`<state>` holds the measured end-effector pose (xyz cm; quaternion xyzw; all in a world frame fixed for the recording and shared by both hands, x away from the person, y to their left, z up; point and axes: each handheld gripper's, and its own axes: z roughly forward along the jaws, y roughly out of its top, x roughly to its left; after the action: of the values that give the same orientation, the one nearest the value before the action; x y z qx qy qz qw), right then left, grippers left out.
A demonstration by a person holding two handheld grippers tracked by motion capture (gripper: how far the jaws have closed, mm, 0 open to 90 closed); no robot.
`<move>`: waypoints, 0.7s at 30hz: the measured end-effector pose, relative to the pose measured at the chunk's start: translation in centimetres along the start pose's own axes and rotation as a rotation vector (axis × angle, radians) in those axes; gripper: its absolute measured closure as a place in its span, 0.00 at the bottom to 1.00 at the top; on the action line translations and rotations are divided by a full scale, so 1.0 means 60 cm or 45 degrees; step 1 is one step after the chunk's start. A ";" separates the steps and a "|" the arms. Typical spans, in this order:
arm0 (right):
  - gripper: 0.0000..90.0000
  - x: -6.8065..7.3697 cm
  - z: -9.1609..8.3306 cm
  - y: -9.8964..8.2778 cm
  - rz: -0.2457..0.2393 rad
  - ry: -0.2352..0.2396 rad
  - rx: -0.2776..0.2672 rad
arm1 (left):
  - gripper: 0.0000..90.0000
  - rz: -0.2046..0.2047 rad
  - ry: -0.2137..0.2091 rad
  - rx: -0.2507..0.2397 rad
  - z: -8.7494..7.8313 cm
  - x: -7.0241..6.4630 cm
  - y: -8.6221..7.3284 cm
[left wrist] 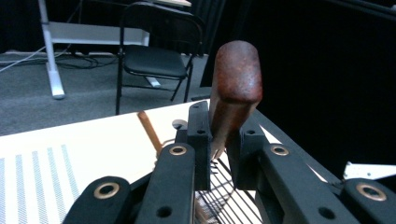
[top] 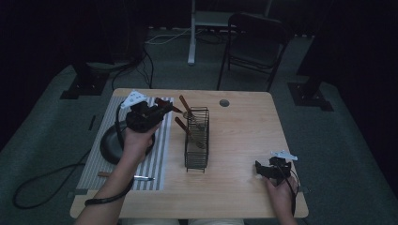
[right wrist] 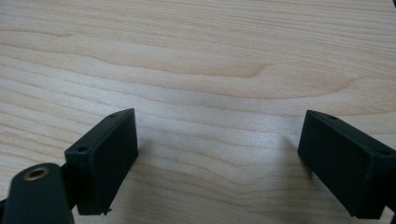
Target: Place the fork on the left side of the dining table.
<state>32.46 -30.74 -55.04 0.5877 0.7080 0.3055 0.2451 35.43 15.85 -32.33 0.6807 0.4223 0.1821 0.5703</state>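
Risk, judged: the left gripper point(top: 157, 111) pinches a brown handle point(left wrist: 233, 88) near its end, above the mat point(top: 159, 154) and just left of the rack point(top: 197, 138). Such a narrow hold could let the utensil pivot or slip, and its lower end could snag the rack wires on entry.

Right gripper point(right wrist: 217, 158): jaws spread, nothing between them, over bare table point(top: 244, 140).

Count: one table, one mat, one rack, one dark dome point(top: 110, 145), two handles point(top: 187, 119) in the rack, one held.

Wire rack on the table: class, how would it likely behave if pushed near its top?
The wire rack looks tall and narrow, so it might tip. Open wire suggests it is light, likely sliding easily on the smooth table. The handles sticking out may shift.
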 end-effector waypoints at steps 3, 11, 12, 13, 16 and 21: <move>0.13 0.000 0.000 0.000 0.000 0.000 0.000 | 0.90 -0.008 0.019 -0.004 0.000 0.011 0.003; 0.13 0.000 0.000 0.000 0.001 -0.001 -0.001 | 0.90 -0.087 0.092 -0.043 -0.003 0.063 0.009; 0.13 0.000 0.000 0.000 0.000 0.000 -0.001 | 0.90 -0.092 0.103 -0.042 -0.004 0.069 0.008; 0.13 0.000 0.000 0.000 0.000 0.000 -0.001 | 0.90 -0.103 0.105 -0.042 -0.005 0.076 0.005; 0.13 0.000 0.000 0.000 0.000 -0.001 -0.001 | 0.90 -0.124 0.138 -0.023 -0.004 0.098 -0.008; 0.13 0.000 0.000 0.000 0.001 0.000 0.000 | 0.90 -0.202 0.179 -0.014 -0.001 0.142 -0.032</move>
<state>32.45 -30.73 -55.05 0.5878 0.7078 0.3055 0.2452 39.60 22.53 -36.09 0.6275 0.5129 0.1860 0.5554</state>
